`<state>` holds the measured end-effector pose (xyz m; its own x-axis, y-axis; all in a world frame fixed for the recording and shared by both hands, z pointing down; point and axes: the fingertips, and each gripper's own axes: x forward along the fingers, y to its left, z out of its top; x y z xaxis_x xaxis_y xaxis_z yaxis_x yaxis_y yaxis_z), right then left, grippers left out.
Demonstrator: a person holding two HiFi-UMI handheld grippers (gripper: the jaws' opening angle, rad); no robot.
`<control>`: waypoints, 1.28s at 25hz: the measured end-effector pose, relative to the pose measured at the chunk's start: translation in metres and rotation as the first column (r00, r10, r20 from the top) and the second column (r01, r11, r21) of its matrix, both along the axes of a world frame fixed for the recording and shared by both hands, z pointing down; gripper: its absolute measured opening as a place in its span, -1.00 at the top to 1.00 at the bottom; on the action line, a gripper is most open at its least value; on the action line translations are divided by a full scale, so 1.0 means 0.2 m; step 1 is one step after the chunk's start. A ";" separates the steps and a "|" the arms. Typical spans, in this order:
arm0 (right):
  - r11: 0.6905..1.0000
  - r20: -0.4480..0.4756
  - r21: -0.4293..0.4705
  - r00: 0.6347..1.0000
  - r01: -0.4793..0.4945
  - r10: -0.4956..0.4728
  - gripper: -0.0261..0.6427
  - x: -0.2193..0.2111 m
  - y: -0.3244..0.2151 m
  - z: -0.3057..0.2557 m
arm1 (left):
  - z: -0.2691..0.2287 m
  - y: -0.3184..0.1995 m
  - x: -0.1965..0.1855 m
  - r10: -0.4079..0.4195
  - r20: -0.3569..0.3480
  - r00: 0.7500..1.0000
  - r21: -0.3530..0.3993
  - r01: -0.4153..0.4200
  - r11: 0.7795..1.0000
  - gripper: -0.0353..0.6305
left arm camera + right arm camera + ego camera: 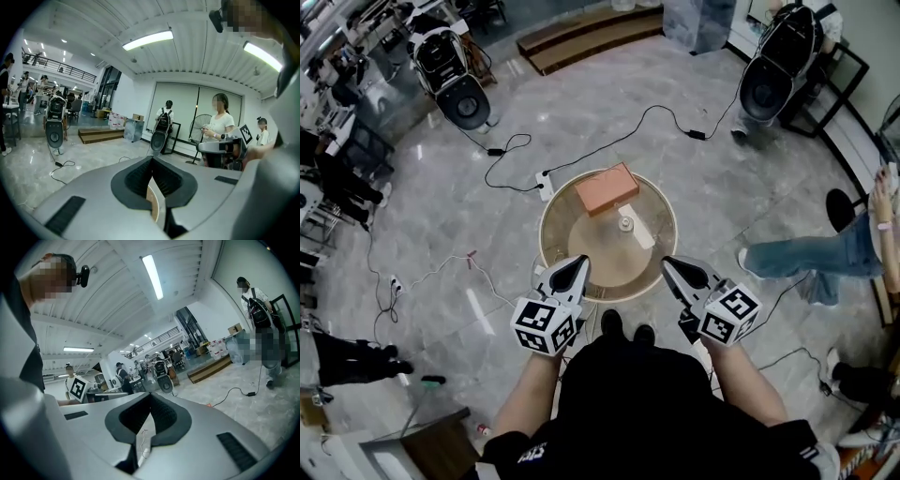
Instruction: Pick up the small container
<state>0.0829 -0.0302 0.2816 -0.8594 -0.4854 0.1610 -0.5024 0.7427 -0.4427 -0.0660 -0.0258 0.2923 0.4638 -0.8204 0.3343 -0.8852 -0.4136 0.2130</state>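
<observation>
Left claw and right claw are both closed and empty, held over the near edge of the round worktop. The container stands near its centre, beside an orange block.

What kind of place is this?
Probably a big open workshop or lab hall: a polished stone floor with loose cables, a mezzanine railing above people at work, and a round table in the open middle.
</observation>
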 end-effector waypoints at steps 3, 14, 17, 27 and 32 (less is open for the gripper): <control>0.999 0.014 -0.040 1.000 -0.017 0.017 0.88 -0.09 -0.08 0.03 | 0.06 -0.07 -0.07 0.019 0.019 1.000 -0.009 -0.019 1.000 0.86; 0.996 -0.075 -0.085 0.997 -0.016 0.010 0.88 -0.41 -0.25 0.20 | 0.23 -0.32 -0.28 0.063 0.024 0.998 -0.026 -0.062 0.998 0.86; 0.993 -0.099 -0.120 0.995 -0.019 0.007 0.88 -0.38 -0.31 0.29 | 0.33 -0.41 -0.26 0.074 0.041 0.996 -0.033 -0.073 0.997 0.86; 0.986 -0.112 -0.164 0.993 0.023 -0.042 0.88 -0.30 -0.68 0.61 | 0.68 -0.81 -0.08 0.086 0.053 0.995 -0.047 -0.084 0.995 0.86; 0.981 -0.102 -0.192 0.993 0.036 -0.056 0.88 -0.29 -0.78 0.84 | 0.95 -0.96 0.01 0.088 0.040 0.995 -0.058 -0.086 0.995 0.86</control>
<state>0.0247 -0.1860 0.4495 -0.8531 -0.3977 0.3377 -0.5213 0.6740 -0.5233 -0.0632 -0.2173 0.4815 0.5171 -0.7570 0.3995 -0.8550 -0.4780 0.2010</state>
